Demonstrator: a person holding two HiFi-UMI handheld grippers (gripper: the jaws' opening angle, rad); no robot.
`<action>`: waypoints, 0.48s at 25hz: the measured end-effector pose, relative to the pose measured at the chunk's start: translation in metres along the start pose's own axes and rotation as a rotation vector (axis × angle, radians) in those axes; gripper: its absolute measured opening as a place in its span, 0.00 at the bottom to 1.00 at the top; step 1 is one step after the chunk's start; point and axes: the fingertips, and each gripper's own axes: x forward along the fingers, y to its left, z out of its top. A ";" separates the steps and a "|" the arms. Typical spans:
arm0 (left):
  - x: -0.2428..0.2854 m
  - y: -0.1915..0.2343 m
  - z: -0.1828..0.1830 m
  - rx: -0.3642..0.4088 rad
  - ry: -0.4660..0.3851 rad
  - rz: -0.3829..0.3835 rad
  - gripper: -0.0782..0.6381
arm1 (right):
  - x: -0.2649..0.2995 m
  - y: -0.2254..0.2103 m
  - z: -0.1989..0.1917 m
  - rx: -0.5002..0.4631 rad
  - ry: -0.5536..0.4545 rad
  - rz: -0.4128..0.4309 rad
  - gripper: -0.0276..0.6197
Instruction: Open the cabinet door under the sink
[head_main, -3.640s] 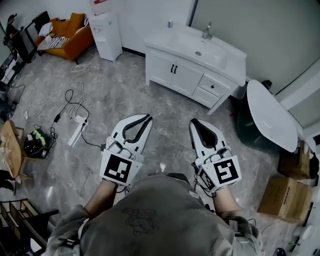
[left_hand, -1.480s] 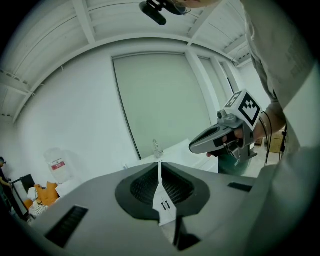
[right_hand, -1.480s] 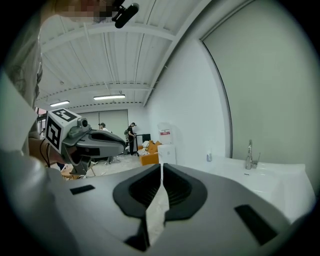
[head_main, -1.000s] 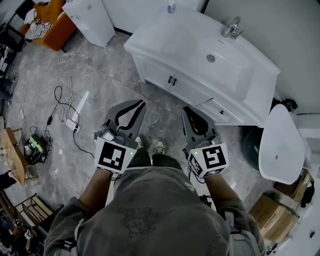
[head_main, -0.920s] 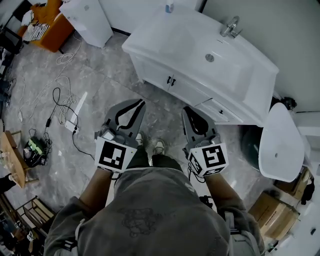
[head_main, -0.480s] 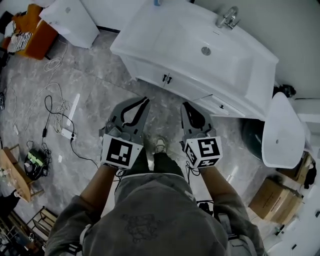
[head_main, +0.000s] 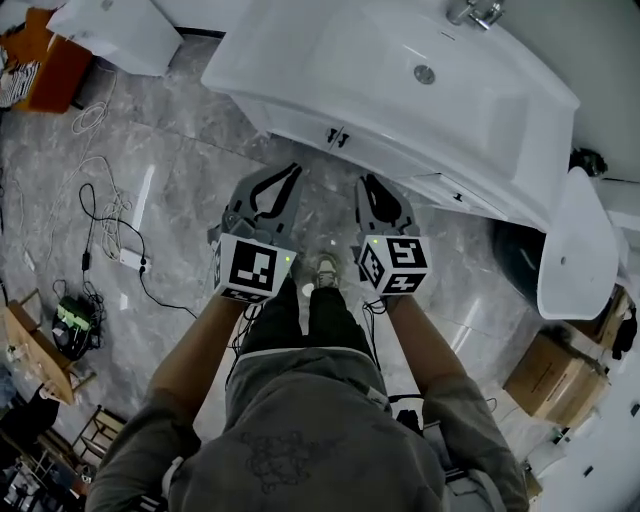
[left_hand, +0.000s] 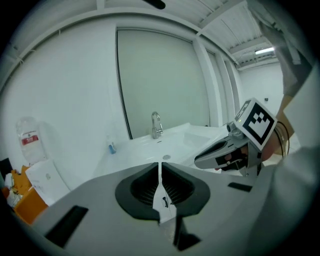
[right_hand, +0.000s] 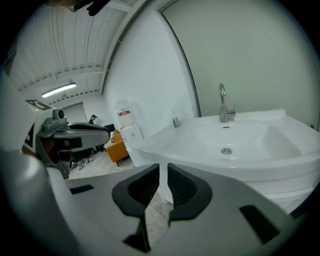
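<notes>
Closer than a moment ago, left gripper (head_main: 291, 171) and right gripper (head_main: 365, 183) hang before the sink (head_main: 262, 62), jaws pinched together, empty; under it two cabinet doors (head_main: 300, 124) sit closed, two black handles (head_main: 337, 137) paired; its basin (head_main: 375, 55) shows one drain (head_main: 425, 73).

Even, diffuse white light fills the head view. The white sink (head_main: 300, 60) is close to washed out, and the grey floor (head_main: 180, 190) carries a soft pale sheen with only faint shadows. Both gripper views are fisheye, ringed by black corners, and wall lines bow towards the edges. A ceiling strip light (left_hand: 265, 50) glares in the left one. The left hand-held gripper (left_hand: 160, 170) and right hand-held gripper (right_hand: 163, 172) fill the foreground, dim and soft, while the sink beyond looks sharper.
</notes>
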 end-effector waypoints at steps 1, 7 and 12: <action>0.007 0.000 -0.008 -0.005 0.003 -0.009 0.15 | 0.009 -0.003 -0.008 0.006 0.010 -0.007 0.10; 0.036 -0.001 -0.051 -0.041 0.034 -0.061 0.15 | 0.056 -0.020 -0.052 0.041 0.066 -0.051 0.11; 0.062 -0.006 -0.085 -0.058 0.054 -0.107 0.15 | 0.098 -0.040 -0.089 0.063 0.125 -0.086 0.17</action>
